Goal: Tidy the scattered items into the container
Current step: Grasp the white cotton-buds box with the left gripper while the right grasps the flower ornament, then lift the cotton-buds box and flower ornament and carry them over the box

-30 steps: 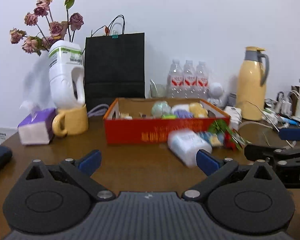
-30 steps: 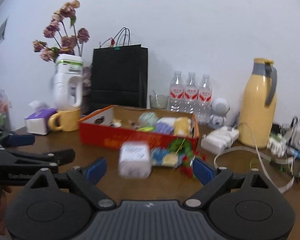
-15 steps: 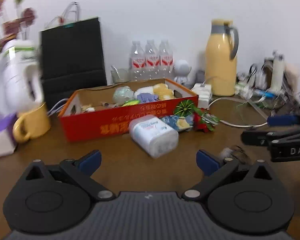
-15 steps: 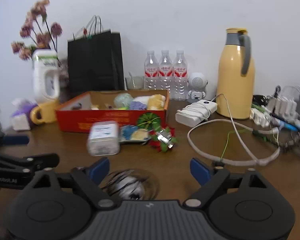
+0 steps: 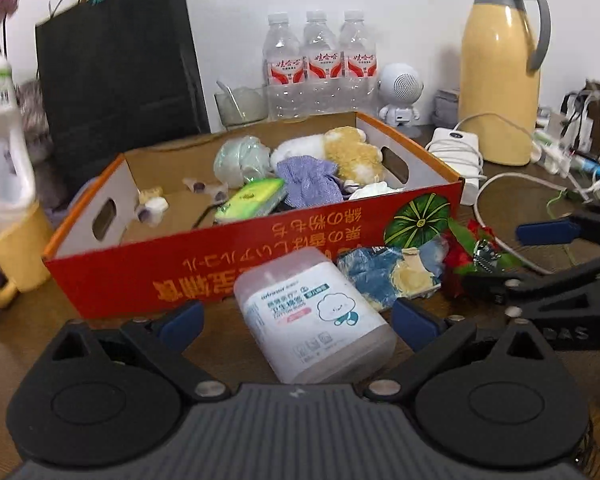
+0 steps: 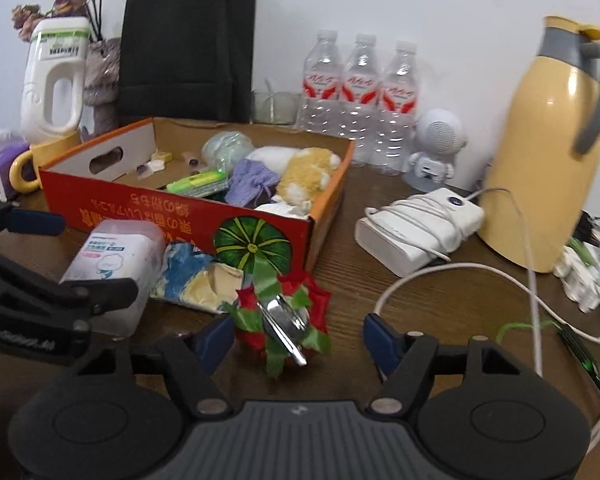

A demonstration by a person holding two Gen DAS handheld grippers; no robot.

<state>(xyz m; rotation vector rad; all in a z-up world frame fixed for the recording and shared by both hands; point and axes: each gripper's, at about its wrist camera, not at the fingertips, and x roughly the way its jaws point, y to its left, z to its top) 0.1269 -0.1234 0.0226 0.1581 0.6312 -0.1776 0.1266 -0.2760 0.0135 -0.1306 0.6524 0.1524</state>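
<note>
The left claw (image 5: pixel 296 322) gapes around the swab tub (image 5: pixel 314 314) lying before the red box (image 5: pixel 260 248). The right claw (image 6: pixel 298 338), closing, straddles the red bow (image 6: pixel 284 316), seemingly untouched, on the worktop (image 6: pixel 440 304).

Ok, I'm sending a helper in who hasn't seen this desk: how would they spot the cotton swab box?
Find the red cardboard box in the middle of the wooden table. Just in front of its long printed side lies the cotton swab box, on its side. Unlike the crumpled blue and yellow packet beside it, it is a frosted rounded plastic tub with a white label showing a cartoon cloud.
</note>
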